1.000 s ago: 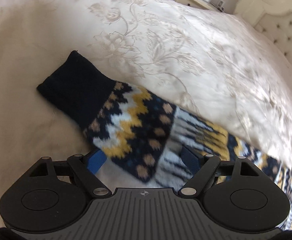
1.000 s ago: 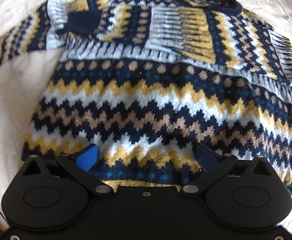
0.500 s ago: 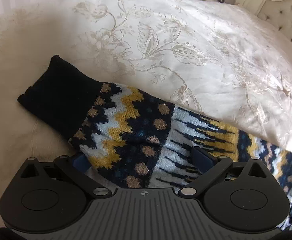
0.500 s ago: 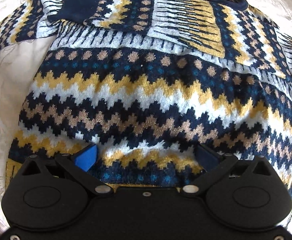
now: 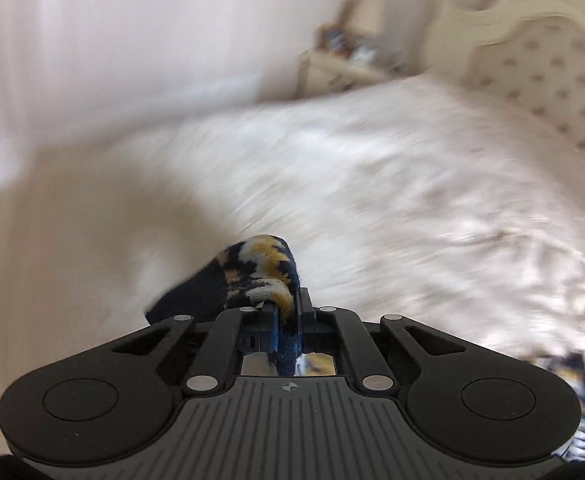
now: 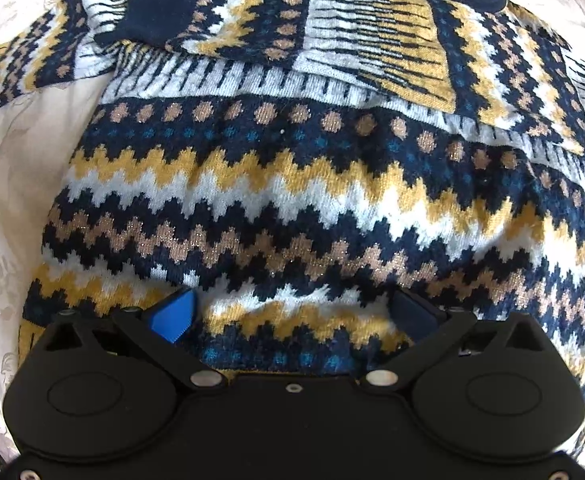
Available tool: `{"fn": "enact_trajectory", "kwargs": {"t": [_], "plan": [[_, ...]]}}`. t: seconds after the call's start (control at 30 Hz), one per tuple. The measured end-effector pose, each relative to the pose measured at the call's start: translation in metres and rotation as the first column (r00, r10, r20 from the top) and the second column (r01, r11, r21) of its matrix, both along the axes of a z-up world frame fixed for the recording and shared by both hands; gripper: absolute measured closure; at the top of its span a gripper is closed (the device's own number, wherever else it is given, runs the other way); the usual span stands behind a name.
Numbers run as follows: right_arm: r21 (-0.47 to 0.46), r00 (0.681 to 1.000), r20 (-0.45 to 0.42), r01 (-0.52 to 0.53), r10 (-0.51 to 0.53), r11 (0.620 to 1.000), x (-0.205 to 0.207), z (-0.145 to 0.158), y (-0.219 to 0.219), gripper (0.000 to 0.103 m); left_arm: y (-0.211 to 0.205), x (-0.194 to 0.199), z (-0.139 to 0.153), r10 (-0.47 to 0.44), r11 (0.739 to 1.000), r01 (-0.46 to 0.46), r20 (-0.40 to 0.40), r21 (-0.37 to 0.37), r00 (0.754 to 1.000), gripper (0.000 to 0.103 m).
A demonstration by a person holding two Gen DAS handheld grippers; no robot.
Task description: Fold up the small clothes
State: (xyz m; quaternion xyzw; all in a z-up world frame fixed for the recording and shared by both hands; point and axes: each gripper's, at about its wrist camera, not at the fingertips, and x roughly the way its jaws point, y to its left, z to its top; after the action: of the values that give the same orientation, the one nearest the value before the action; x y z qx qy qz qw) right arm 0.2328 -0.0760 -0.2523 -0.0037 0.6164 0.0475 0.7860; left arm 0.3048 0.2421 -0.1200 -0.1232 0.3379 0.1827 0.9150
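On my left wrist view, heavily blurred, my left gripper [image 5: 286,316] is clamped on the patterned sleeve [image 5: 258,270], which bunches up toward 12 o'clock from the closed jaws above the white bed [image 5: 412,200]. A headboard [image 5: 540,64] sits at 2 o'clock.

On my right wrist view, my right gripper [image 6: 292,316] stands spread wide over the sweater [image 6: 292,184] hem, which lies flat on the bed, its other sleeve folded across the chest at 12 o'clock.

Motion blur smears the bedspread [image 5: 372,184], nightstand [image 5: 344,64] and headboard [image 5: 532,68].
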Motion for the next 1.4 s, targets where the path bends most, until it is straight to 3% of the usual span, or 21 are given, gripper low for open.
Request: {"fn": "enact_trajectory", "kwargs": {"t": [0.13,0.3,0.43,0.6,0.8,0.9,0.97,1.03,1.07,1.1,1.2,1.3,1.4], "plan": [[0.051,0.997,0.074,0.002,-0.006,0.999,-0.001,0.022,-0.019,0.006,-0.087,-0.002,0.048,-0.178,0.979,0.166,0.095,0.121,0.979,0.096],[0.141,0.982,0.177,0.044,-0.069,0.989,-0.002,0.06,-0.076,0.006,-0.216,-0.009,0.067,-0.426,0.898,0.405,0.11,0.175,0.898,0.095],[0.108,0.969,0.225,0.082,-0.105,0.991,-0.014,0.077,-0.132,0.006,-0.308,0.0,0.033,-0.562,0.82,0.554,0.02,0.145,0.827,0.092],[0.054,0.967,0.211,0.138,-0.146,0.989,-0.033,0.075,-0.189,0.006,-0.397,0.016,-0.04,-0.69,0.703,0.708,-0.179,0.062,0.701,0.091],[0.068,0.951,0.189,0.237,-0.246,0.969,-0.057,0.073,-0.242,0.006,-0.436,0.015,-0.068,-0.711,0.667,0.745,-0.281,0.023,0.645,0.091],[0.094,0.934,0.215,0.271,-0.285,0.958,-0.06,0.079,-0.258,0.006,-0.431,0.007,-0.055,-0.738,0.654,0.757,-0.214,0.007,0.64,0.088],[0.102,0.927,0.224,0.285,-0.301,0.953,-0.055,0.081,-0.264,0.006,-0.43,0.007,-0.046,-0.785,0.612,0.789,-0.155,-0.053,0.599,0.085],[0.11,0.921,0.234,0.293,-0.312,0.95,-0.05,0.084,-0.264,0.006,-0.43,0.014,-0.036,-0.847,0.532,0.835,-0.09,-0.143,0.525,0.085],[0.104,0.92,0.241,0.292,-0.309,0.951,-0.047,0.086,-0.263,0.006,-0.432,0.016,-0.03,-0.86,0.51,0.845,-0.067,-0.158,0.506,0.085],[0.096,0.92,0.251,0.287,-0.302,0.953,-0.043,0.088,-0.26,0.006,-0.429,0.017,-0.022,-0.86,0.509,0.847,-0.051,-0.149,0.508,0.085],[0.082,0.918,0.3,0.246,-0.259,0.966,-0.029,0.098,-0.246,0.006,-0.411,0.016,-0.005,-0.824,0.567,0.821,-0.046,-0.066,0.565,0.076],[0.053,0.917,0.353,0.178,-0.185,0.983,-0.011,0.109,-0.224,0.006,-0.376,0.02,-0.006,-0.74,0.667,0.745,-0.124,0.0,0.662,0.074],[-0.01,0.898,0.43,0.108,-0.093,0.994,0.007,0.117,-0.196,0.006,-0.33,0.026,-0.023,-0.629,0.762,0.648,-0.222,0.017,0.745,0.074]]}}
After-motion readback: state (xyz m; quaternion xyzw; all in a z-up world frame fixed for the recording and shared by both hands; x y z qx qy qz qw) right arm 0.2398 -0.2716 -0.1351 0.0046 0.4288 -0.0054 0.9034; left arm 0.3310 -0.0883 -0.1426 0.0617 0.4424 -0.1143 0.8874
